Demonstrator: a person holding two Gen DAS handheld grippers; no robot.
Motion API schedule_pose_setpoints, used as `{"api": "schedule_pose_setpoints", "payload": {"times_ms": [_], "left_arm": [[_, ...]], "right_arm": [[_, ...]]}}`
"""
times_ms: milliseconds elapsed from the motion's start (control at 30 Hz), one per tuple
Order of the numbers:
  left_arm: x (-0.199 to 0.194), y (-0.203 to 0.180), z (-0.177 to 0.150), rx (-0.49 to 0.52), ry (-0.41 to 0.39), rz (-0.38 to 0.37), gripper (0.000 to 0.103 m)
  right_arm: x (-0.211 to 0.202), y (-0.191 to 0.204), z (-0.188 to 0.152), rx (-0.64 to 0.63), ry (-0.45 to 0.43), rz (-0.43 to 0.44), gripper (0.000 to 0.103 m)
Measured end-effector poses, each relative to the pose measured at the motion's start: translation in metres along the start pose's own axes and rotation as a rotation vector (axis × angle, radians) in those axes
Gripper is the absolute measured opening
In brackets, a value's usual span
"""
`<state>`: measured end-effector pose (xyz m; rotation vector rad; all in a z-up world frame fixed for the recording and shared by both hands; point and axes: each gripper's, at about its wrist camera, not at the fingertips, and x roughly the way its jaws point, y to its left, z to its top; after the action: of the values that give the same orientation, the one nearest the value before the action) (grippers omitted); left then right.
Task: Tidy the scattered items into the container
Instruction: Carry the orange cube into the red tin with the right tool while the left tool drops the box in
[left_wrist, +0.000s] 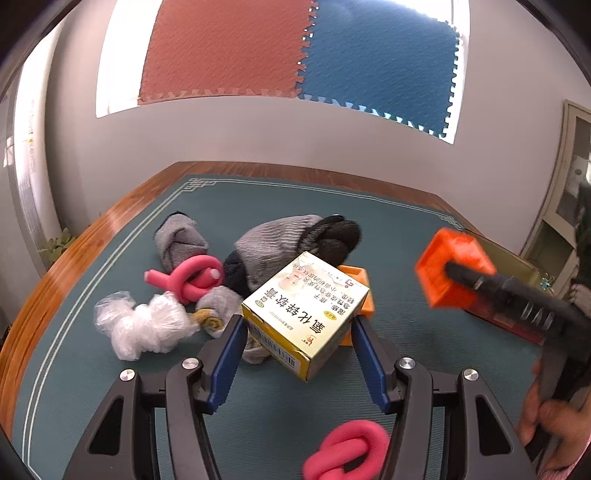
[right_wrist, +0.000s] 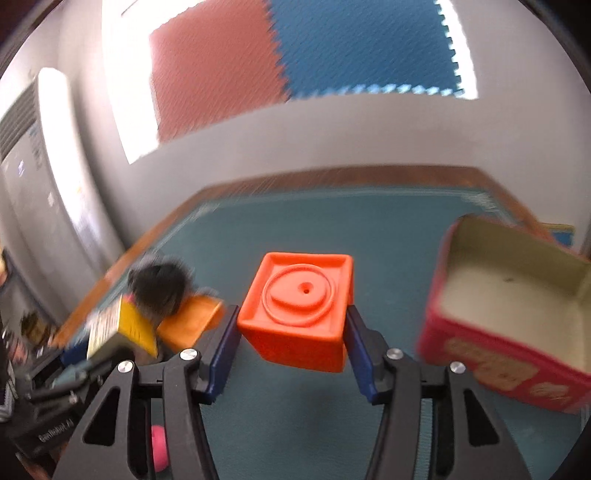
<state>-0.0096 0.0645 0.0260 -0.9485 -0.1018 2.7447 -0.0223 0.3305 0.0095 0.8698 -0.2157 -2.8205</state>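
My left gripper (left_wrist: 298, 325) is shut on a yellow-and-white medicine box (left_wrist: 306, 306), which sits tilted between the blue pads (left_wrist: 231, 343). My right gripper (right_wrist: 291, 315) is shut on an orange plastic cube (right_wrist: 299, 306), held above the green mat. In the left wrist view that right gripper (left_wrist: 450, 273) and its orange cube (left_wrist: 461, 247) hover at the right, in front of the tin. The container, an open pink tin (right_wrist: 498, 354) with a cream inside, stands just right of the cube. The right wrist view is blurred.
On the green mat (left_wrist: 406, 229) lie grey socks (left_wrist: 181, 240), a grey-and-black sock bundle (left_wrist: 288, 240), a knotted pink foam roller (left_wrist: 192, 277), crumpled clear plastic (left_wrist: 144, 325), a second orange cube (left_wrist: 356, 280) and another pink knot (left_wrist: 347, 454). A hand (left_wrist: 546, 424) grips the right tool.
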Motion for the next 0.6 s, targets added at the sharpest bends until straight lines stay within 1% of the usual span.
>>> {"api": "schedule_pose_setpoints", "payload": {"times_ms": [100, 200, 333, 433, 533, 600], "left_arm": [[0.000, -0.012, 0.004, 0.019, 0.002, -0.024, 0.060], [-0.001, -0.027, 0.012, 0.042, -0.002, -0.052, 0.060], [-0.001, -0.051, 0.028, 0.081, -0.011, -0.097, 0.060], [0.001, -0.077, 0.042, 0.118, -0.018, -0.135, 0.060], [0.004, -0.104, 0.055, 0.152, -0.020, -0.184, 0.060], [0.009, -0.121, 0.061, 0.167, -0.015, -0.212, 0.060]], "right_arm": [[-0.015, -0.026, 0.009, 0.055, -0.050, -0.068, 0.059], [-0.027, -0.060, 0.014, 0.118, -0.091, -0.171, 0.059], [-0.039, -0.095, 0.016, 0.193, -0.118, -0.279, 0.059], [-0.038, -0.118, 0.018, 0.231, -0.118, -0.362, 0.059], [-0.041, -0.139, 0.014, 0.281, -0.107, -0.396, 0.059], [-0.039, -0.144, 0.016, 0.294, -0.102, -0.416, 0.059]]}}
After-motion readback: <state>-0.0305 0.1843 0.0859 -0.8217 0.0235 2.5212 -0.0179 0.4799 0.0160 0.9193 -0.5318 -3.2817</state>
